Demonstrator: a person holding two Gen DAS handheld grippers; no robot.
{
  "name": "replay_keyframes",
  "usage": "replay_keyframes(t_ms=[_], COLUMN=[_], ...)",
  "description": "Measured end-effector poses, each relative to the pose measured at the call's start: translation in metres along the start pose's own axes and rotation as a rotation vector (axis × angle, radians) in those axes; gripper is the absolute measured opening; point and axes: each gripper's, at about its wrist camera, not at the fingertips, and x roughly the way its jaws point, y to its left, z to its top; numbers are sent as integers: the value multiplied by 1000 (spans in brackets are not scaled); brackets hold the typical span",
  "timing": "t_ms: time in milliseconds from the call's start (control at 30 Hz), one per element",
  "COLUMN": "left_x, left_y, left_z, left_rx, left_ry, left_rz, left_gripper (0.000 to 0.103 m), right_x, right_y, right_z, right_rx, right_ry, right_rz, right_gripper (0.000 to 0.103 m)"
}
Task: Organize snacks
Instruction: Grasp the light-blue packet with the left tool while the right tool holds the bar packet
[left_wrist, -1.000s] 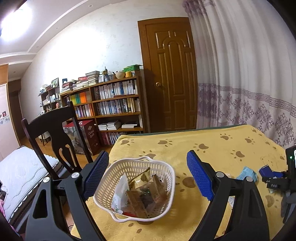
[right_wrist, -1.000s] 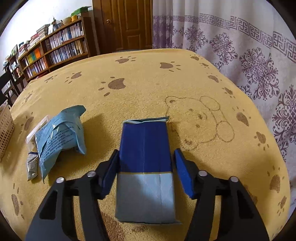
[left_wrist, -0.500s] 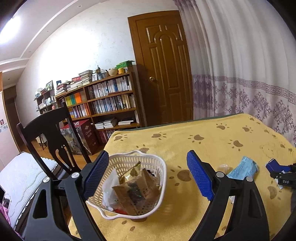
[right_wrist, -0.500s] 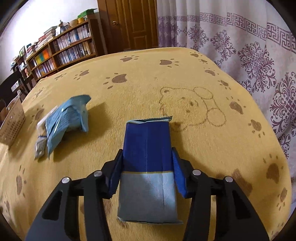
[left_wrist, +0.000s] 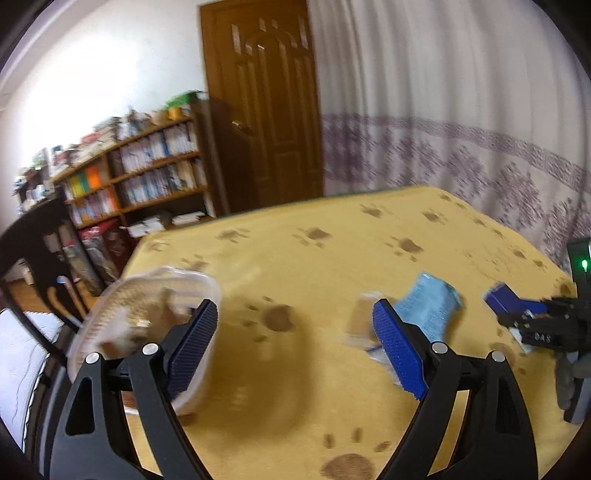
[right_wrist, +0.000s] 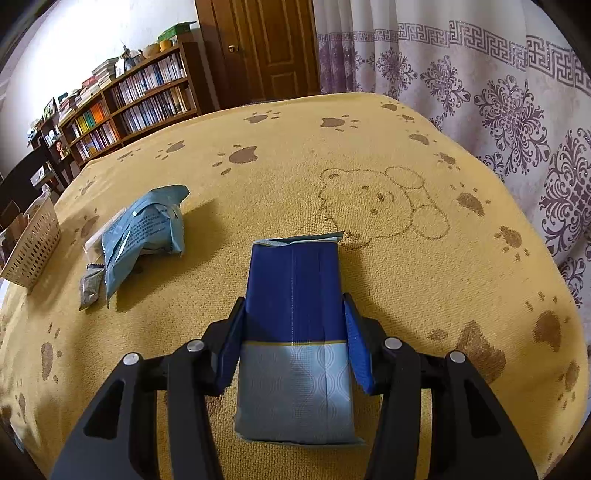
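Yellow paw-print cloth (right_wrist: 295, 155) covers the whole table, with a patterned curtain (right_wrist: 498, 92) behind it on the right and a wooden bookshelf (right_wrist: 122, 96) behind it on the left.

At the table's left edge stands the white perforated plastic basket (left_wrist: 147, 317), already holding some wrapped snacks; in the left wrist view it is blurred, so its contents cannot be read. Well apart from it, toward the right, the dark blue and silver foil snack pouch (right_wrist: 293, 314) lies between the pads of the right gripper (right_wrist: 293, 339), which press its two sides. The pouch looks soft and slick, so a light squeeze could let it slide out on the way across, and a hard one could crush what is inside.

Between pouch and basket lies the crumpled light blue snack packet (right_wrist: 144, 230), with a clear plastic wrapper (right_wrist: 98, 236) and a small grey sachet (right_wrist: 88, 291) just beside it. A low carry could sweep these along or off the table.

The left gripper (left_wrist: 295, 350) hangs above the cloth with fingers spread wide and nothing between them; one finger overlaps the basket's rim in its own view, and a careless swing could tip the light basket off the edge.
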Motion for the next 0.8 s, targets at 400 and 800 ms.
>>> replay_keyframes(t_ms=[400, 800], left_x=[86, 130], left_y=[-74, -114], left_z=[4, 10], left_rx=[92, 173], left_ry=[144, 218], left_rz=[-270, -325], left_gripper=[87, 87], right_x=[-1, 0], right_y=[-5, -6], right_z=[1, 1], right_rx=[21, 28], right_ry=[-3, -4], right_rz=[29, 38], right_gripper=[51, 51])
